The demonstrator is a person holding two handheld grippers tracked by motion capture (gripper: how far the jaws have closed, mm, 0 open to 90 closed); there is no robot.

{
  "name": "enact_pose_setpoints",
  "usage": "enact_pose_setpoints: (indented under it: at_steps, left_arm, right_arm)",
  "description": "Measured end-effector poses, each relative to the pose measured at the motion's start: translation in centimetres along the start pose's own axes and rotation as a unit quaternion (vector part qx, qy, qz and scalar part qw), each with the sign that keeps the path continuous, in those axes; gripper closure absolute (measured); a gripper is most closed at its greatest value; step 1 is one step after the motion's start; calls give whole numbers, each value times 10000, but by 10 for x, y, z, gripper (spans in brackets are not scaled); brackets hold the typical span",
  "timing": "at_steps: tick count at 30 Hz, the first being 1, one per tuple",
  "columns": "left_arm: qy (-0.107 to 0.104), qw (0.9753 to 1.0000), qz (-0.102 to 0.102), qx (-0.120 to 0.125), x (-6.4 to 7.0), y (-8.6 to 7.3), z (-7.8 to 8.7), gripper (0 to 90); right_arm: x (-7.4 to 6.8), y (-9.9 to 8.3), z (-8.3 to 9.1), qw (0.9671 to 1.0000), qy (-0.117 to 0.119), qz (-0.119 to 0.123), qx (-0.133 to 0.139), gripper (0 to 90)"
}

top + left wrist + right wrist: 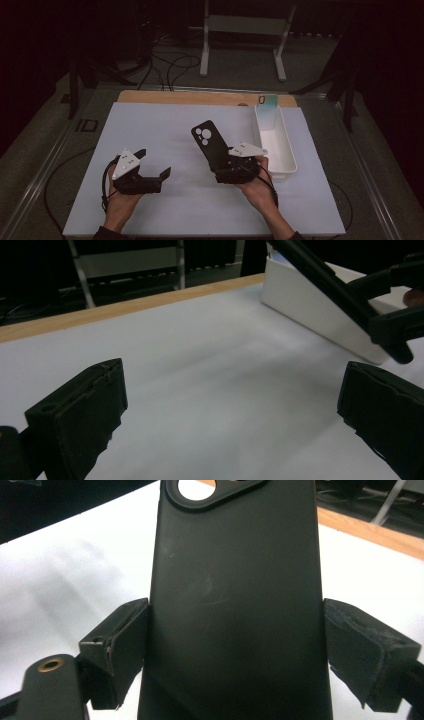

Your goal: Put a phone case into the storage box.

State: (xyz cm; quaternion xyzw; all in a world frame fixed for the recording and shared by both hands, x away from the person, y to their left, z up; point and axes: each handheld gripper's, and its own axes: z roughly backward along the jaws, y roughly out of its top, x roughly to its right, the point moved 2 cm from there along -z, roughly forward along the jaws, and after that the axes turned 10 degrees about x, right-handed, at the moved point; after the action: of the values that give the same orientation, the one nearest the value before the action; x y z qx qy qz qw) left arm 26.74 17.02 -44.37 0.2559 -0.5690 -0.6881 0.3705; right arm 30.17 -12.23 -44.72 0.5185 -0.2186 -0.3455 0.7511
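Note:
A black phone case [209, 141] with a round camera cutout is held up off the white table mat [165, 125], tilted to the far left. My right gripper [223, 163] is shut on its lower part. In the right gripper view the case [235, 580] sits between both jaws, touching each side of my right gripper [235, 650]. My left gripper [154, 164] rests lower left of the case, open with nothing in it. In the left gripper view my left gripper [230, 410] has bare mat between its jaws, and the case's edge [325, 277] crosses the upper right.
A long white tray [287, 150] lies to the right of the case, with a pale teal phone case [268, 102] leaning at its far end. The tray's wall [310, 310] is near. A wooden table edge [200, 97] runs behind the mat, with cables and a stand beyond.

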Motion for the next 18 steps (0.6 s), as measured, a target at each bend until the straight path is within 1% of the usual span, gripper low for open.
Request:
enact_pose_setpoints:
  at_steps: [3, 7, 13, 15, 18]
  left_arm:
    - [-65, 10000, 4, 0, 2, 6, -3, 4]
    - [-207, 9998, 59, -27, 8, 13, -10, 16]
    - [-389, 9992, 63, -86, 16, 22, -21, 20]
    - [-450, 9989, 97, -118, 20, 25, -24, 27]
    - [-492, 9986, 90, -158, 24, 29, -28, 55]
  right_arm:
    - [0, 0, 0, 10000, -3, 6, 37, 151]
    - [-2, 0, 0, 10000, 35, 44, 70, 151]
    - [-6, 1, 0, 9998, -6, 134, 162, 150]
    - [-7, 1, 1, 9997, -10, 144, 188, 150]
    - [-8, 1, 1, 9996, -4, 151, 223, 150]
